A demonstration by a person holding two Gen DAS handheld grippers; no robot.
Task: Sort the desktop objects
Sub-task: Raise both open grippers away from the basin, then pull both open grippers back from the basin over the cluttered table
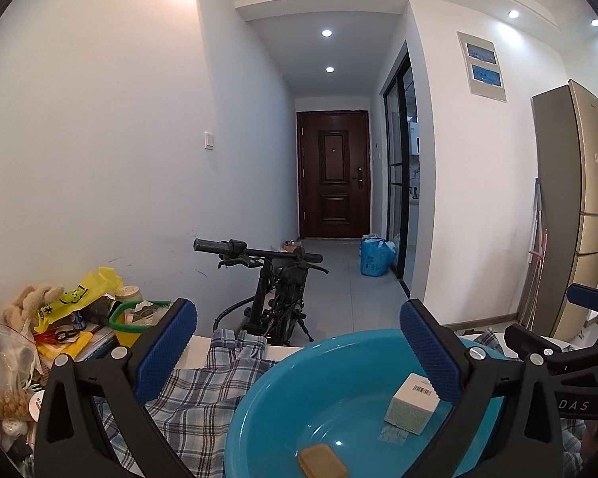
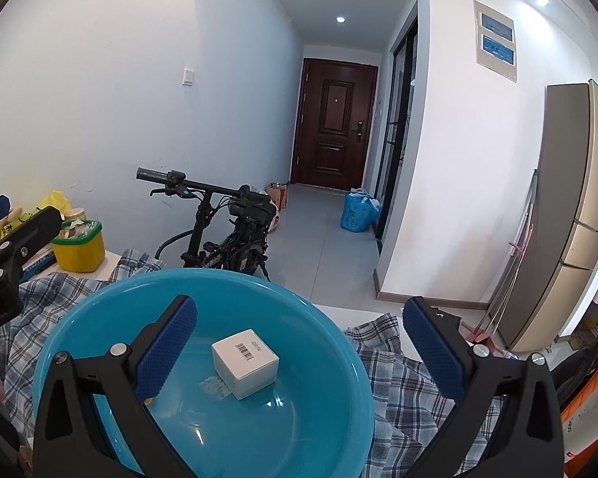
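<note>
A blue plastic basin sits on a plaid cloth on the table. Inside it lie a small white box with a barcode and a tan soap-like bar. My left gripper is open and empty above the basin's near side. My right gripper is open and empty above the basin, with the white box between its fingers in view. The other gripper shows at the edge of each view, on the right and on the left.
A clutter pile at the left holds a yellow bag, a plush toy, a clear bag and a yellow bin with a green rim. A folding bike stands beyond the table. A fridge stands at right.
</note>
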